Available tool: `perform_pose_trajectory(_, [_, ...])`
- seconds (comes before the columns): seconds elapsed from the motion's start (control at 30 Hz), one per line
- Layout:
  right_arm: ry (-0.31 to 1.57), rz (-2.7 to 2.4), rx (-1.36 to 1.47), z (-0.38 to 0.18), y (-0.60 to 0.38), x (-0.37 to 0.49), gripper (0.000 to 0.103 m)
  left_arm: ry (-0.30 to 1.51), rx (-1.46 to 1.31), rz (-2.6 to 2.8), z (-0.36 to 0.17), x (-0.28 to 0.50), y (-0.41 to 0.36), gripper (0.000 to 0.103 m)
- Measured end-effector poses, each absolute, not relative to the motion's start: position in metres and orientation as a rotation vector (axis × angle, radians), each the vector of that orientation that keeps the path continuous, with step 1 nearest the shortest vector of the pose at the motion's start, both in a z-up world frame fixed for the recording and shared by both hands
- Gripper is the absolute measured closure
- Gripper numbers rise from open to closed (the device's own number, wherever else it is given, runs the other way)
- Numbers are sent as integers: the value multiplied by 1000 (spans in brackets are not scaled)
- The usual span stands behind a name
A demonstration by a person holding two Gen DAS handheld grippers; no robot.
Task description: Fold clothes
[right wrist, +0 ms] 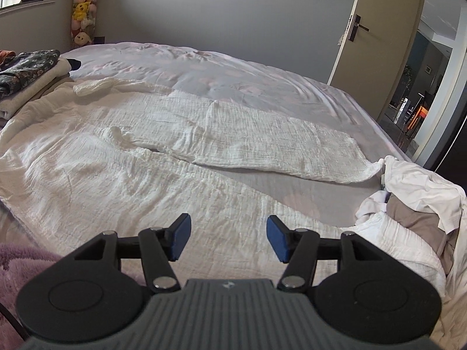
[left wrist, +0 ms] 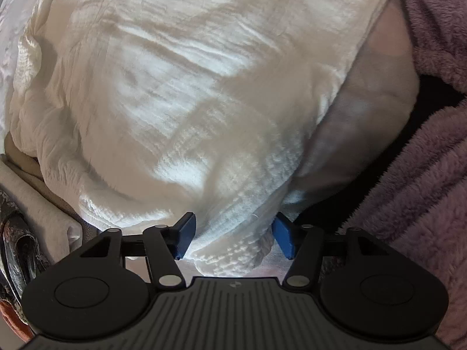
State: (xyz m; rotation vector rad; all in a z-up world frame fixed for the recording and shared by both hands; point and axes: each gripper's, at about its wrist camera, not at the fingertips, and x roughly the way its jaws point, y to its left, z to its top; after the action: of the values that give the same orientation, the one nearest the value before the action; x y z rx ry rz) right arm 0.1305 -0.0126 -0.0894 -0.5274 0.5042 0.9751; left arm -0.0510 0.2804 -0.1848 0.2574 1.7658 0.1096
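The white crinkled garment (left wrist: 181,93) is filling most of the left wrist view, lying bunched over the bed; a fold of it is sitting between the blue pads (left wrist: 184,234) of the left gripper (left wrist: 232,234) at the lower centre; the jaws are standing partly spread, and whether the pads are pressing on the cloth cannot be told from this view. A pink fleece sleeve (left wrist: 423,175) is occupying the right edge of that frame; a dark patterned cloth (left wrist: 17,233) is showing at the lower left.

In the right wrist view, the same white crinkled garment (right wrist: 146,151) is lying spread across the bed (right wrist: 248,70), running from the left edge to the centre right, with one long flat section reaching toward the right; the right gripper (right wrist: 229,239) is hovering at the lower centre above the near part of the garment, its jaws spread with nothing between them. A pile of unfolded clothes (right wrist: 414,204) is sitting at the right edge; a stack of folded clothes (right wrist: 26,75) is resting at the upper left; plush toys (right wrist: 84,8) are hanging at the top left; a door (right wrist: 376,23) is standing open at the upper right.
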Motion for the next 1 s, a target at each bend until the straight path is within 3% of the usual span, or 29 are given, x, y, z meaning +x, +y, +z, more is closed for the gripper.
perform_pose_trajectory(0.03, [503, 978, -524, -89, -13, 130, 42, 1765, 250, 126, -186, -52, 283, 69])
perform_pose_trajectory(0.13, [507, 991, -514, -88, -13, 131, 42, 1731, 202, 143, -179, -56, 289, 82])
perform_pose_trajectory(0.27, [522, 1007, -514, -88, -10, 133, 42, 1653, 154, 157, -152, -55, 305, 89])
perform_pose_trajectory(0.5, [531, 1010, -530, -92, -6, 134, 42, 1519, 18, 263, -133, -33, 373, 90])
perform_pose_trajectory(0.67, [547, 1020, -535, -96, -4, 137, 42, 1517, 13, 314, -158, -20, 405, 81])
perform_pose_trajectory(0.73, [559, 1028, -530, -96, -3, 139, 42, 1496, 20, 344, -157, -22, 412, 66])
perform_pose_trajectory(0.8, [572, 1036, -522, -97, -2, 141, 42, 1466, 24, 366, -151, -28, 418, 59])
perform_pose_trajectory(1.0, [606, 1060, -516, -98, 2, 145, 43, 1356, 25, 427, -118, -54, 427, 53])
